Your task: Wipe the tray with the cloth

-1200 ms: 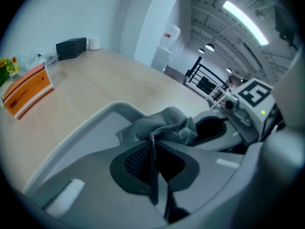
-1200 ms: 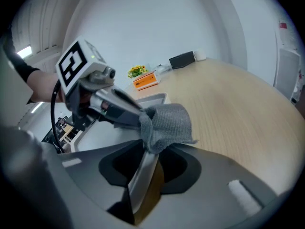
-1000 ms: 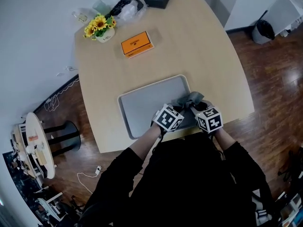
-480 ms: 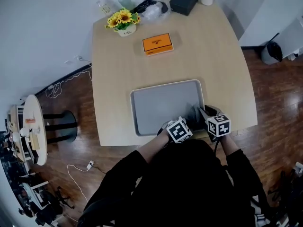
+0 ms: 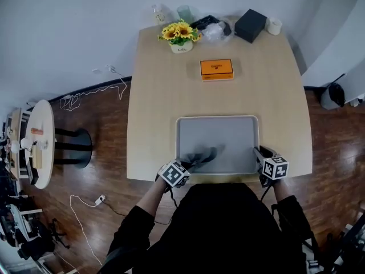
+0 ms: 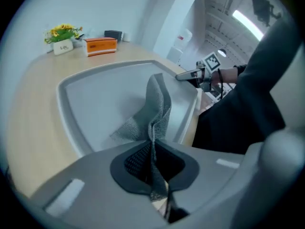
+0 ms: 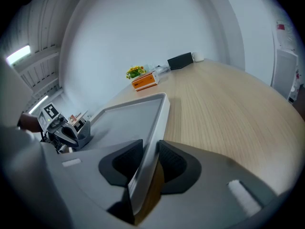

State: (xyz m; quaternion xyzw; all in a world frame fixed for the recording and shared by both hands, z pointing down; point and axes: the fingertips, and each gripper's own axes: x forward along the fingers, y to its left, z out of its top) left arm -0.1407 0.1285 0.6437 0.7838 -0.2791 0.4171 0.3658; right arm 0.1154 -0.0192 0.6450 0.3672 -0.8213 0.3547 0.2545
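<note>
Grey cloth (image 6: 153, 109) is pinched tight between the pressed-together jaws of your left claw (image 6: 153, 162), and its limp tail drapes onto the tray (image 5: 219, 135) floor near the corner closest to you on the left. It looks light and soft and will likely bunch, so grip the gathered fold and press it flat. Your right claw (image 7: 147, 168) clamps the tray's near right rim, a thin, stiff, probably slick edge, steadying it on the table (image 5: 154, 96).

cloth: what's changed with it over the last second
The left gripper, shut on the cloth, has dragged it across the tray from the near right corner, beside the right gripper, to the near left. The right gripper stays clamped on the tray's near right rim; tray, orange box and flowers have not moved.
</note>
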